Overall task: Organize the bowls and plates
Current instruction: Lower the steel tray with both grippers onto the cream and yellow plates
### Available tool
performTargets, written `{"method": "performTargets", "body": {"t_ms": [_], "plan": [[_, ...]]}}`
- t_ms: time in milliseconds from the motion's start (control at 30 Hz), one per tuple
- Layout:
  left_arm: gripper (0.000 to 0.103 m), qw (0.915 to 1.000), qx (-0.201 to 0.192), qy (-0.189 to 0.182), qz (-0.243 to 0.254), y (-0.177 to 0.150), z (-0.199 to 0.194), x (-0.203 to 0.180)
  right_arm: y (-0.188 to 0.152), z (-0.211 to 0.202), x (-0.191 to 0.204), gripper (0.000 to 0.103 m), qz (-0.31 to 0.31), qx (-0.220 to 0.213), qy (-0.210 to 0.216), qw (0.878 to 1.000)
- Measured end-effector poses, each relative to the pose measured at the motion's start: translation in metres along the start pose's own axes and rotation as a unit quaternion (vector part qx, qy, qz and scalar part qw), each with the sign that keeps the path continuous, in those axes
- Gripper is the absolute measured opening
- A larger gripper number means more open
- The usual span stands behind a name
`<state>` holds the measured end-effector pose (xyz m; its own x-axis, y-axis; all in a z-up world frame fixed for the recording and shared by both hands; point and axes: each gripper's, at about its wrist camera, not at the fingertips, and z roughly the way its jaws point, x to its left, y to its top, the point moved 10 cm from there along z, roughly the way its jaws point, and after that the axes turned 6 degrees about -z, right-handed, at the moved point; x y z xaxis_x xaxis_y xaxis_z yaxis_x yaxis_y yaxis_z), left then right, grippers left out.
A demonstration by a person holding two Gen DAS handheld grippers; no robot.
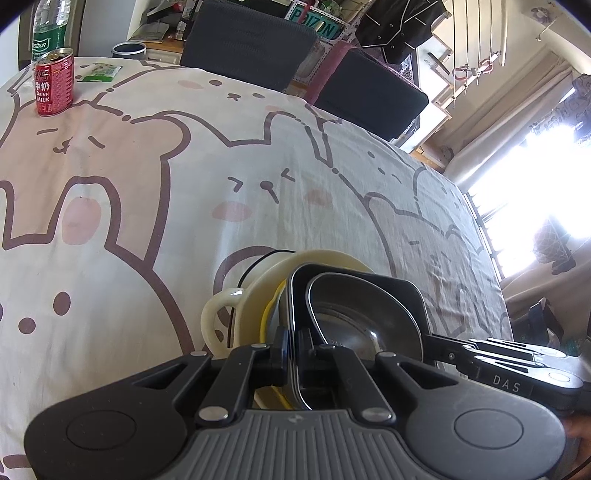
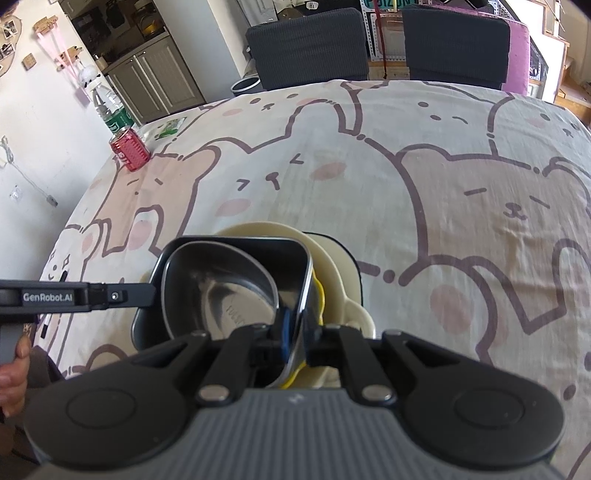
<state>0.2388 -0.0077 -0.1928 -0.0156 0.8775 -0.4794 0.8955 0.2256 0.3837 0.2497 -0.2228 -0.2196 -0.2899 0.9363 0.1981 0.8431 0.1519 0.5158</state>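
Bowls are nested near the table's front edge: the steel bowl point(image 2: 221, 291) sits in a dark square dish point(image 2: 236, 258) over the cream handled bowl point(image 2: 332, 266). Left gripper point(image 1: 293, 354) and right gripper point(image 2: 297, 343) each pinch the dish's rim on opposite sides. Stacking looks nearly done; only releasing seems left.

One stack of dishes sits low in the middle of the frame: one dark bowl point(image 1: 354, 295) with a steel lining on top, one cream cup point(image 1: 236, 310) with a single handle beneath it, and one yellow piece point(image 1: 266, 314) between them, too hidden to identify. Two tongs point(image 1: 293, 350) point(image 2: 295, 341) grip the bowl's rim. At upper left stand one red can point(image 1: 54, 83), one water bottle point(image 1: 50, 26) and one green packet point(image 1: 99, 72). Two dark chairs point(image 2: 308, 46) stand at the top.
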Motion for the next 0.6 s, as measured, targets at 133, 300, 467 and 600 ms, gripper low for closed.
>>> {"method": "performTargets", "body": {"t_ms": [133, 300, 467, 600], "plan": [[0.005, 1.0, 0.0, 0.0, 0.0, 0.0001, 0.0004, 0.0002, -0.0003, 0.0011, -0.001, 0.011, 0.002, 0.002, 0.001, 1.0], [0.005, 1.0, -0.003, -0.003, 0.0, 0.001, -0.0007, -0.0005, -0.0016, 0.0051, -0.0021, 0.011, 0.004, 0.011, 0.0, 1.0], [0.005, 1.0, -0.003, -0.004, -0.001, 0.0011, -0.001, -0.0003, -0.0031, 0.0053, -0.0017, 0.011, 0.001, 0.012, -0.002, 1.0], [0.005, 1.0, 0.0, -0.007, -0.004, 0.0006, -0.0009, 0.0005, -0.0031, 0.0054, -0.0015, 0.011, 0.001, 0.013, -0.002, 1.0]]}}
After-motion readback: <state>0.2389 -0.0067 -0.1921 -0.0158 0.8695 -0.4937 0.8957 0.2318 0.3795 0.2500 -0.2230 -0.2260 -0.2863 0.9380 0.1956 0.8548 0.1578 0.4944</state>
